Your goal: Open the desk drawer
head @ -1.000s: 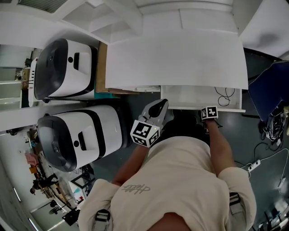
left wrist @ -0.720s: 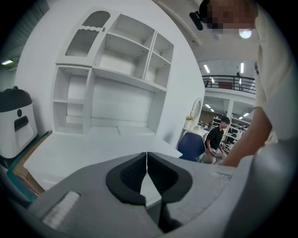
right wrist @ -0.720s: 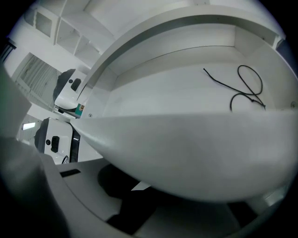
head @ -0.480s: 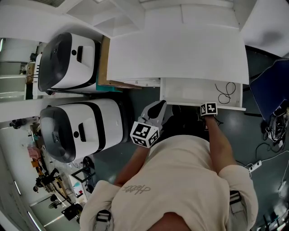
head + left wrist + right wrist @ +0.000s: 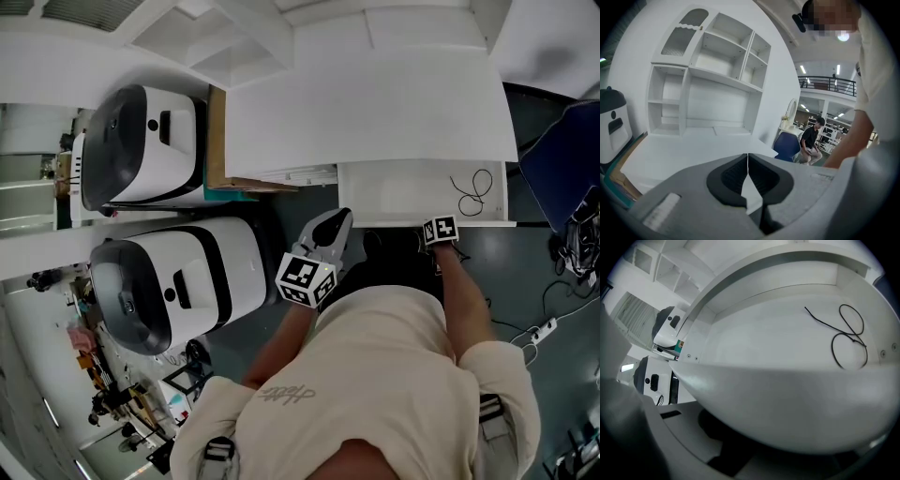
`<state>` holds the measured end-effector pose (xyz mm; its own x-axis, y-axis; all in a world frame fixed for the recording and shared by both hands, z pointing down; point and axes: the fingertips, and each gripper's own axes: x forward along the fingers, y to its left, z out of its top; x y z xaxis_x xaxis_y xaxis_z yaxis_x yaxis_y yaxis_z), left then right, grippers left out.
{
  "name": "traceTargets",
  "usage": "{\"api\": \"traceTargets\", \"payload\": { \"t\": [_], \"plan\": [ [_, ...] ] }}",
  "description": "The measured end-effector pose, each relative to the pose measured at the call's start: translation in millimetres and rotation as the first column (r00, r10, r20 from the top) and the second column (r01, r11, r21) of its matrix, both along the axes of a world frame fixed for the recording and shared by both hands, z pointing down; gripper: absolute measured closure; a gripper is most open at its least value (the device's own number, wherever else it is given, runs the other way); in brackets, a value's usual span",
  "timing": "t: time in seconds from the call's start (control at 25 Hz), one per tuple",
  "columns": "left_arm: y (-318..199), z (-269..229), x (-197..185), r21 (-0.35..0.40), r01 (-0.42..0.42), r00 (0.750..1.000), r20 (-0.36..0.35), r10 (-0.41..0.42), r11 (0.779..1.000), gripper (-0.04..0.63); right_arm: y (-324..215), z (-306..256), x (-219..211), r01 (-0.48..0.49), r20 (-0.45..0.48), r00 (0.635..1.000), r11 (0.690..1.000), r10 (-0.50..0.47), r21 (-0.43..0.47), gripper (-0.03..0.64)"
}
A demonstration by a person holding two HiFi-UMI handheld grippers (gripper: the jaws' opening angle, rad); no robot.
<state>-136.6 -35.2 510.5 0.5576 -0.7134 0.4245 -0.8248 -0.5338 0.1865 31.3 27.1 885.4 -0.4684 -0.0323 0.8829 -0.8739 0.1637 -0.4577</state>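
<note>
Up close, the left gripper (image 5: 748,164) has its jaws pressed together, the dark pads meeting along one thin line with nothing between them. It hangs in front of the person's chest, short of the counter's front edge and touching nothing.

The right gripper (image 5: 438,228) is up against the front panel (image 5: 787,399) of the drawer (image 5: 394,192). That panel spreads across its own view and covers the jaw tips, so I cannot tell whether they are clamped on it or only tucked beneath it.

The drawer stands pulled out from under the counter (image 5: 375,112), along the right half of its front edge, with its white floor open to view. A thin black cord (image 5: 848,341) lies looped in the drawer's right end, close to the side wall.

The counter top is bare and white. A white shelving unit (image 5: 712,70) with open compartments rises along its back edge.

A brown board (image 5: 214,141) runs along the counter's left edge. Beyond it sit two large white-and-black machines, one (image 5: 141,145) level with the counter and one (image 5: 178,281) nearer the person.

A blue chair (image 5: 787,145) shows past the counter's right corner.
</note>
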Motion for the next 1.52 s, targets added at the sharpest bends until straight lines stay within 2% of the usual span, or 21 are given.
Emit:
{"api": "traceTargets", "payload": {
  "t": [0.52, 0.8, 0.92, 1.2, 1.4, 1.52],
  "plan": [
    [12, 0, -27, -0.009, -0.007, 0.999, -0.039, 0.007, 1.000, 0.578, 37, 0, 0, -0.003, -0.037, 0.999, 1.000, 0.002, -0.030, 0.545],
    [17, 5, -43, -0.009, 0.002, 0.999, -0.050, -0.002, 1.000, 0.578, 39, 1, 0, -0.007, -0.052, 0.999, 1.000, 0.006, -0.026, 0.545],
    [18, 8, -47, -0.014, 0.002, 0.998, -0.059, -0.003, 1.000, 0.578, 37, 0, -1, 0.003, -0.067, 0.998, 1.000, -0.003, -0.004, 0.546],
    [19, 9, -46, -0.003, -0.024, 0.996, -0.086, 0.024, 1.000, 0.578, 42, -16, 7, -0.013, -0.184, 0.982, 0.996, 0.030, 0.092, 0.546],
    [18, 6, -42, 0.016, -0.036, 0.994, -0.100, 0.037, 0.999, 0.578, 53, -48, 10, -0.048, -0.132, 0.989, 0.993, 0.062, 0.110, 0.549],
    [15, 2, -39, 0.031, -0.038, 0.994, -0.103, 0.041, 0.999, 0.578, 49, -81, 9, -0.051, -0.057, 0.996, 0.981, 0.062, 0.188, 0.551]
  ]
}}
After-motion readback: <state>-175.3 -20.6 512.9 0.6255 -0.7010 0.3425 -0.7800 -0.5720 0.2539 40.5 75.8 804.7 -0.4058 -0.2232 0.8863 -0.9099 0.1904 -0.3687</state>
